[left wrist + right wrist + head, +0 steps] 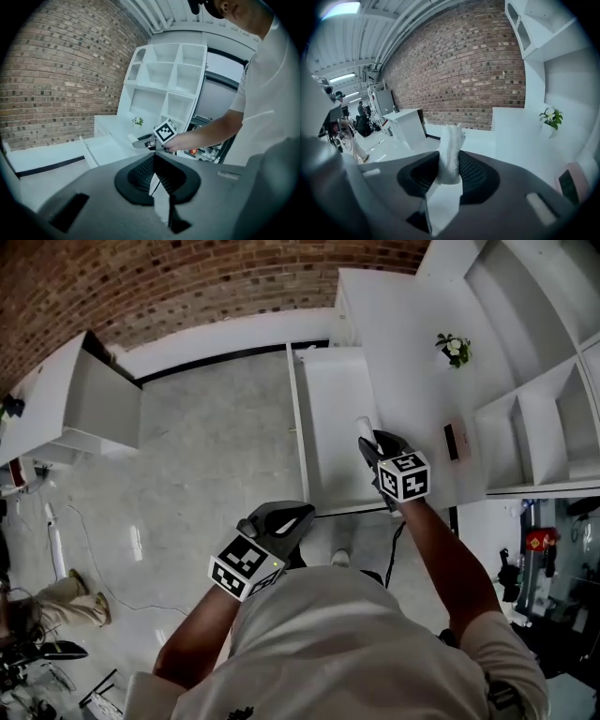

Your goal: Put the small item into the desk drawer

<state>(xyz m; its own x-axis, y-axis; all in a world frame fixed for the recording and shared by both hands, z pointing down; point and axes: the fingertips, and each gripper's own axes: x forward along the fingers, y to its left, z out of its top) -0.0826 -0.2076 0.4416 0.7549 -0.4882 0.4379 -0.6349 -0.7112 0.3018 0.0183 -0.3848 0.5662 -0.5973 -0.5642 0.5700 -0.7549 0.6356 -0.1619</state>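
Between the right gripper's (pixel 368 448) pinching jaws, its own view shows a white roll (pixel 451 150); left gripper's (pixel 155 179) jaws together.

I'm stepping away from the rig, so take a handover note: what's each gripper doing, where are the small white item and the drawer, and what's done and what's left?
Left gripper: jaws shut, empty, held low near the body.
Right gripper: jaws shut on the white tissue-like item, held at the right side of the desk drawer.
Done: the drawer is open and the item is in the grip.
Left: lower the item into the drawer and release it. Closing the drawer probably follows.
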